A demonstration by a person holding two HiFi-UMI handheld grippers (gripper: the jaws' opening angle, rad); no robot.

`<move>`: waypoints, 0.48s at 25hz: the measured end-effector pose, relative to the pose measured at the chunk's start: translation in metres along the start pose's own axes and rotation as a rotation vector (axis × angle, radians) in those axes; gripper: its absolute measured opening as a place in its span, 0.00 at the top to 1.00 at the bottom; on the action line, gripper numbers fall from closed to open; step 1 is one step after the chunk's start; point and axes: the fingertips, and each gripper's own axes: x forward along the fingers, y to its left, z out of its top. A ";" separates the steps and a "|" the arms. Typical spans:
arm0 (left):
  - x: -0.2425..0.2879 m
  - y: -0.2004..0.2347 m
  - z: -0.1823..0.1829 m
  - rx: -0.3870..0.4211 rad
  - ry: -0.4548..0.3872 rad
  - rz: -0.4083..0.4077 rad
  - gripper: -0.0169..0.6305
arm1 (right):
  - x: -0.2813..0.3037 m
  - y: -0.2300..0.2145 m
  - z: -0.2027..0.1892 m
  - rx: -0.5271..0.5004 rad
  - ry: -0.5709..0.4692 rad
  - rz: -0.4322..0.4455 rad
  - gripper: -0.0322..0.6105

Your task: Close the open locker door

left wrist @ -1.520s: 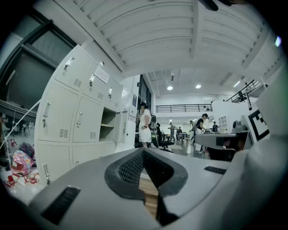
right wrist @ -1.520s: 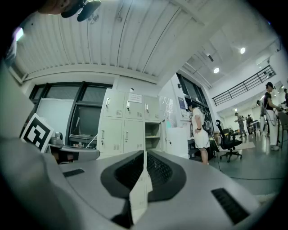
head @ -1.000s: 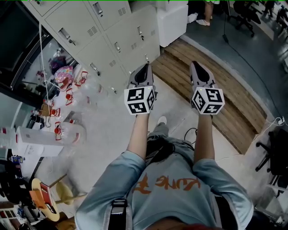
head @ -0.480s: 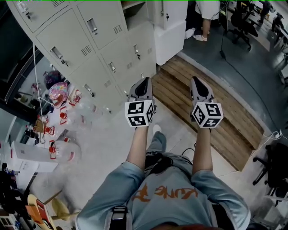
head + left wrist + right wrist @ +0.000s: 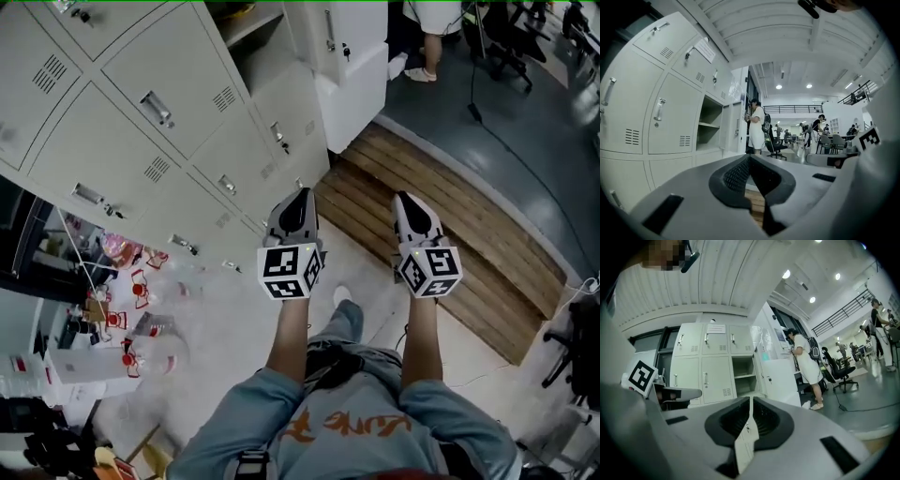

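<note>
Pressing together on nothing, the left gripper (image 5: 750,160) shows its dark, ribbed pads meeting along a single line. The right gripper (image 5: 750,405) is likewise empty, its jaws drawn in to a hairline slit between grey moulded shells. Both are held out in front of the locker bank (image 5: 178,112), short of touching it. The bank is pale painted sheet metal with louvred vents and bright recessed handles. At the bank's far end the locker door (image 5: 780,378), a smooth flat slab with a small latch, stands swung wide. It bares a boxy compartment (image 5: 743,376) crossed by one shelf. Slatted wooden decking (image 5: 450,234) runs along the bank's foot. A person in white (image 5: 805,364) stands beyond the open door.
</note>
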 end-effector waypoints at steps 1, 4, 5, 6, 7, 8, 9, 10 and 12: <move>0.014 0.006 -0.003 -0.004 0.011 -0.009 0.95 | 0.015 -0.003 -0.003 0.006 0.008 -0.004 0.88; 0.057 0.028 -0.013 -0.029 0.031 -0.041 0.95 | 0.068 -0.010 -0.009 -0.005 0.033 0.004 0.88; 0.070 0.037 -0.015 -0.039 0.032 -0.048 0.95 | 0.088 -0.010 -0.010 -0.017 0.043 0.018 0.88; 0.082 0.046 -0.017 -0.046 0.033 -0.051 0.95 | 0.109 -0.009 -0.011 -0.029 0.054 0.032 0.88; 0.093 0.055 -0.018 -0.051 0.037 -0.052 0.95 | 0.127 -0.007 -0.011 -0.036 0.067 0.044 0.88; 0.102 0.062 -0.019 -0.054 0.043 -0.052 0.95 | 0.142 -0.005 -0.012 -0.037 0.079 0.051 0.88; 0.110 0.068 -0.019 -0.056 0.048 -0.054 0.95 | 0.155 -0.003 -0.011 -0.033 0.087 0.056 0.88; 0.118 0.073 -0.019 -0.056 0.049 -0.057 0.95 | 0.166 -0.002 -0.010 -0.032 0.090 0.060 0.88; 0.135 0.083 -0.017 -0.059 0.042 -0.060 0.95 | 0.188 -0.001 -0.005 -0.045 0.087 0.069 0.88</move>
